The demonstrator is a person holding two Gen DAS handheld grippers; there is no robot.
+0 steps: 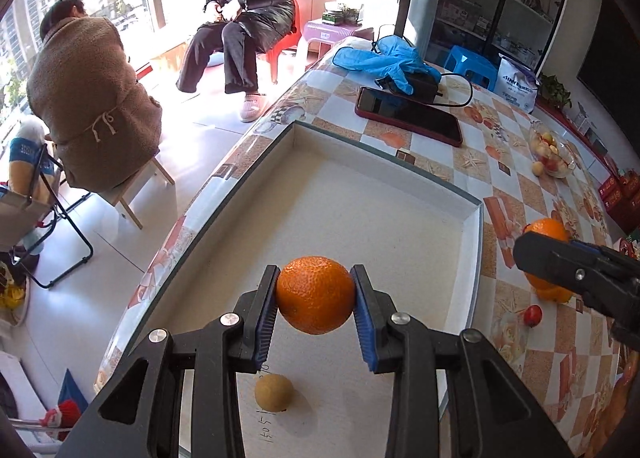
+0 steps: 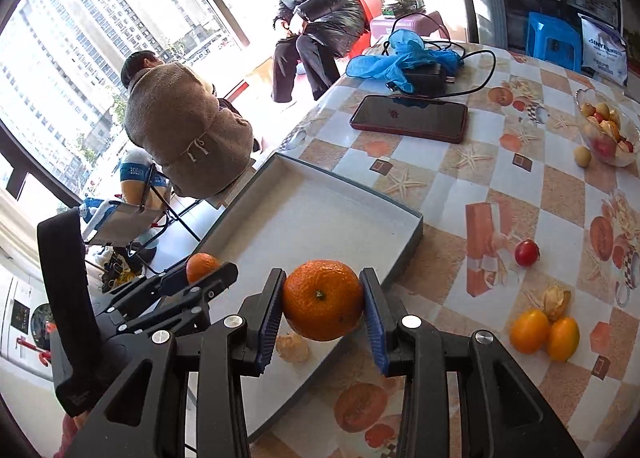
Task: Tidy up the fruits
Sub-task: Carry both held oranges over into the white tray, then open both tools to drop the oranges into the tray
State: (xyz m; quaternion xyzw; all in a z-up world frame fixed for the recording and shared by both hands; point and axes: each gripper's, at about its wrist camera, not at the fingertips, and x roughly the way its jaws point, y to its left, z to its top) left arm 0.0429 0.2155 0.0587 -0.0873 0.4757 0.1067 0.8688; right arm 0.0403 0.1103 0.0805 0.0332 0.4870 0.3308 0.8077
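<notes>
Holding an orange point(image 1: 315, 294) in my left gripper point(image 1: 315, 298), pads pressed on both sides of it, jaws only as wide as the fruit, and it hangs in the air above the white tray point(image 1: 474, 234). Same story on the other side: my right gripper point(image 2: 323, 302) is clamped on a second orange point(image 2: 323, 300), this one just past the tray's near corner, over the patterned table point(image 2: 560, 193). Two fruits in flight, then, neither set down yet.

Just below my left fingers, a small tan fruit point(image 1: 274, 392) already sits on the tray floor, and from the right view a pale peeled-looking piece point(image 2: 294, 346) lies there too, so I judge the sorting has only begun. The rest of the tray is bare.

Out on the table beside my right hand wait two yellow-orange fruits point(image 2: 544, 332) with a papery husk point(image 2: 558, 300) touching them, and a bit farther a little red fruit point(image 2: 526, 252). Those look like the leftovers to collect.

Farther on, a dark phone point(image 2: 408, 117) and a blue glove point(image 2: 400, 57) lie on the table, not my business. Over at the far right, a glass bowl point(image 2: 592, 137) holds more fruit, with one pale fruit point(image 2: 582, 157) just beside it. Whether those belong in the tray, I cannot tell. Plenty left, I'd say.
</notes>
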